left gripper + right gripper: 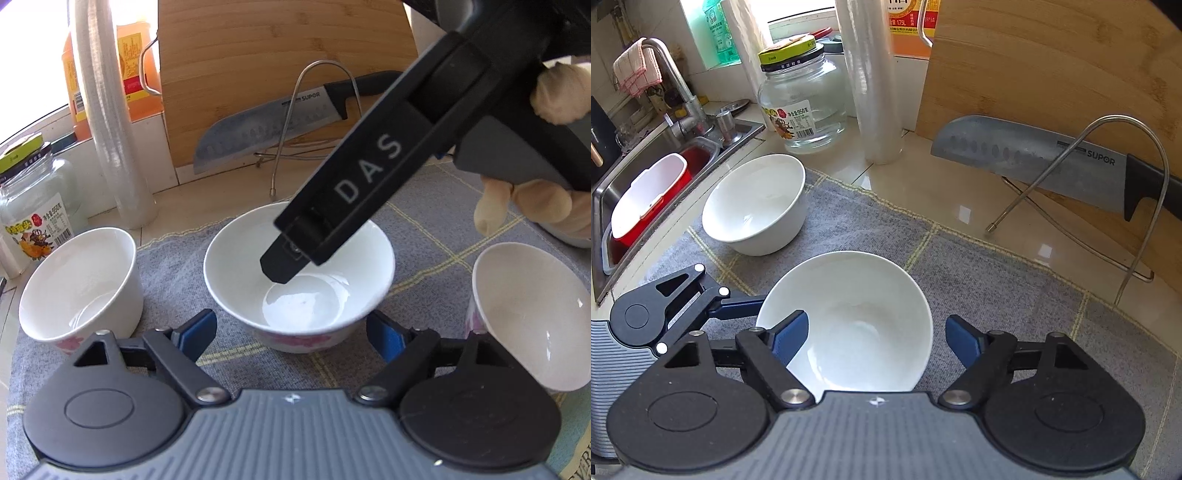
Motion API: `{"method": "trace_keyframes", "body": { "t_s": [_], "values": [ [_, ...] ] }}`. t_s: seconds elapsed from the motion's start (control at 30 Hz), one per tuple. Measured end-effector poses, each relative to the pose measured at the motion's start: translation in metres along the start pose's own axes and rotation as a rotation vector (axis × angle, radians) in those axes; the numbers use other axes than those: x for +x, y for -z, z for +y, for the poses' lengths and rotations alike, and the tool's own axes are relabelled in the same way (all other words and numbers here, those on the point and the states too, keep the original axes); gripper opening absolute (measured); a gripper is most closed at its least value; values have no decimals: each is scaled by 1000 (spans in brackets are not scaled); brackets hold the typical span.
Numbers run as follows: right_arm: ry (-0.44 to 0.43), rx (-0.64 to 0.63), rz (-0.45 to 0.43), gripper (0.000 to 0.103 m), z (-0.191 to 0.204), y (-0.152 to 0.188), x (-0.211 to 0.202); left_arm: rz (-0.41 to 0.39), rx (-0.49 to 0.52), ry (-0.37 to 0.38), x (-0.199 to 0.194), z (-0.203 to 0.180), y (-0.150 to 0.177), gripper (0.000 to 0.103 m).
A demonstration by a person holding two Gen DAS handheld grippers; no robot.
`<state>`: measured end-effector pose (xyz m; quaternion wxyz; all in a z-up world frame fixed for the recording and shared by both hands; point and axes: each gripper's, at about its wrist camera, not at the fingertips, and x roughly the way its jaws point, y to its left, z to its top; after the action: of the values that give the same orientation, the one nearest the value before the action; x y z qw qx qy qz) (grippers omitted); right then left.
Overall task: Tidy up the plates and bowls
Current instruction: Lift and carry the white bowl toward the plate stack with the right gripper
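Three white ceramic bowls sit on the grey checked cloth covering the counter (923,192). Centre-frame, the middle bowl (299,273) lies between the left gripper (291,334) fingers, gaping apart; right gripper (875,338) fingers straddle its rim, one inside, not pinching.

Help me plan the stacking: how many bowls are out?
3, all on the grey cloth: middle bowl between both claws, left bowl by the jar, right bowl at the frame's edge. Others may be hidden.
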<state>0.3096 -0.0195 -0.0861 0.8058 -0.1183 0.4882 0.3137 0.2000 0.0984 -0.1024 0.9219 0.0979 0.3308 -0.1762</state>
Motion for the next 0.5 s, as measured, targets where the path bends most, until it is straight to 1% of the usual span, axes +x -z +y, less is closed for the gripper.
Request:
{"method": "trace_keyframes", "body": {
  "t_s": [0.13,0.37,0.5],
  "values": [
    [-10,-3,6,78,-1,-1,5,-10,40,2,-1,-3,0,88],
    [-33,2,15,77,-3,-4,9,-3,45,16,-3,-2,-1,85],
    [-40,0,20,76,-2,-4,10,-2,63,10,-4,-5,-2,84]
  ]
}}
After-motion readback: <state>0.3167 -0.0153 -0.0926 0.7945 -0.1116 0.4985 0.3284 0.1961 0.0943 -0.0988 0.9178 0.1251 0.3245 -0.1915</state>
